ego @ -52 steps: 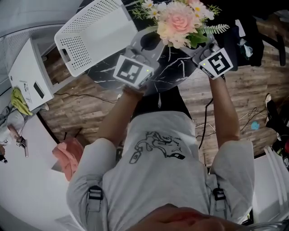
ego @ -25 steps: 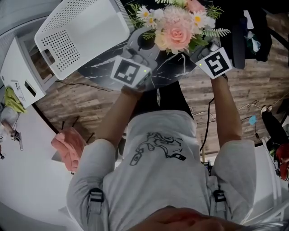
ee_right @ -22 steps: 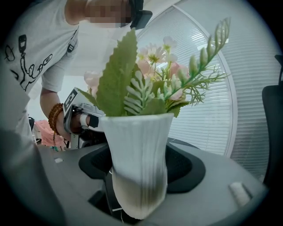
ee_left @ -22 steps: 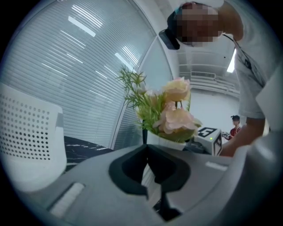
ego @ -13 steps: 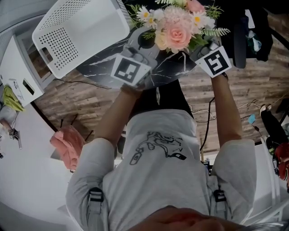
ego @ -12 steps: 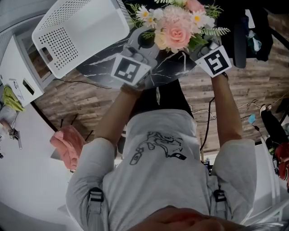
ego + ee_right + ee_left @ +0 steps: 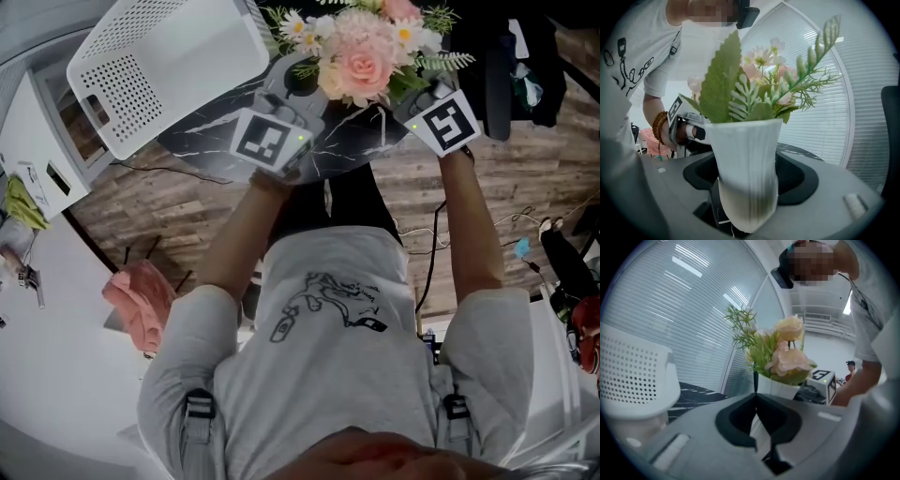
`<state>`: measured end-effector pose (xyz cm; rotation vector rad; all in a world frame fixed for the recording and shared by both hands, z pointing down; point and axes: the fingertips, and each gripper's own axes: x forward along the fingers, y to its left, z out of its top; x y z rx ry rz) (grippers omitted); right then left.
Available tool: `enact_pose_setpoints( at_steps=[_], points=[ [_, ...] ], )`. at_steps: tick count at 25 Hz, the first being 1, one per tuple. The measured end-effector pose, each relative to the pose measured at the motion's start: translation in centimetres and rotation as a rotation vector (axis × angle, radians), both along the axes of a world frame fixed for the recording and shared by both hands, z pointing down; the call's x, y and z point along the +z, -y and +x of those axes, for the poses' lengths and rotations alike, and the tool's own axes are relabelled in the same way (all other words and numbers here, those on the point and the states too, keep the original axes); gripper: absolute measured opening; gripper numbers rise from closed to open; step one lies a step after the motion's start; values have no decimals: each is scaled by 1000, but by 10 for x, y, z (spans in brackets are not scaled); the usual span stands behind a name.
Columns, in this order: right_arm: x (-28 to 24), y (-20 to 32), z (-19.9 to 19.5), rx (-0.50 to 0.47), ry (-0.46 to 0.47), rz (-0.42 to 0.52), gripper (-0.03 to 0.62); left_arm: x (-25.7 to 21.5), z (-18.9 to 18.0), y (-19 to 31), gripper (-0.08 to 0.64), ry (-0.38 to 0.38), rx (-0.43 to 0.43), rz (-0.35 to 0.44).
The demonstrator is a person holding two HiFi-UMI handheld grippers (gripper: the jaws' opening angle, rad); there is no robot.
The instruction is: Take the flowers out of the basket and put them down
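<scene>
Ribbed white vase (image 7: 747,173); perforated plastic basket (image 7: 122,89).

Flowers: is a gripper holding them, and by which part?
Yes. The right gripper holds the flowers by the lower body of their white vase. The left gripper, jaws together, holds nothing.

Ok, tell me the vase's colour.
White, vertically ribbed vase; best seen in the right gripper view.

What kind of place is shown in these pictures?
Probably an office or studio room, judging from the horizontal white window blinds, the brown wood-plank floor and the round black marble-patterned table.
</scene>
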<state>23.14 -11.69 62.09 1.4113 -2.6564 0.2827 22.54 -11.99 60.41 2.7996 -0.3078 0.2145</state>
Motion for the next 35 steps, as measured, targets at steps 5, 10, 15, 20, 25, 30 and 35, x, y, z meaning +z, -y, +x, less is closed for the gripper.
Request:
enact_pose_setpoints(
  at_steps=[5, 10, 15, 20, 25, 30, 35],
  points=[
    [1, -2, -3, -9, 3, -17, 410, -1, -3, 2, 5, 4, -13, -12],
    [2, -7, 3, 17, 2, -26, 453, -5, -5, 1, 5, 6, -17, -3],
    [1, -23, 15, 59, 18, -47, 454, -5, -11, -2, 5, 10, -33, -10],
    [2, -50, 33, 109, -9, -90, 410, -11, -26, -6, 5, 27, -54, -6],
    [-17, -74, 46, 168, -12, -80, 248, -26, -44, -12, 5, 33, -76, 15],
    [-59, -94, 35, 173, 8, -53, 93, -54, -64, -28, 5, 19, -79, 42],
    [-109, -107, 3, 136, 39, -35, 15, -104, -84, -44, 3, -12, -81, 56]
  ],
)
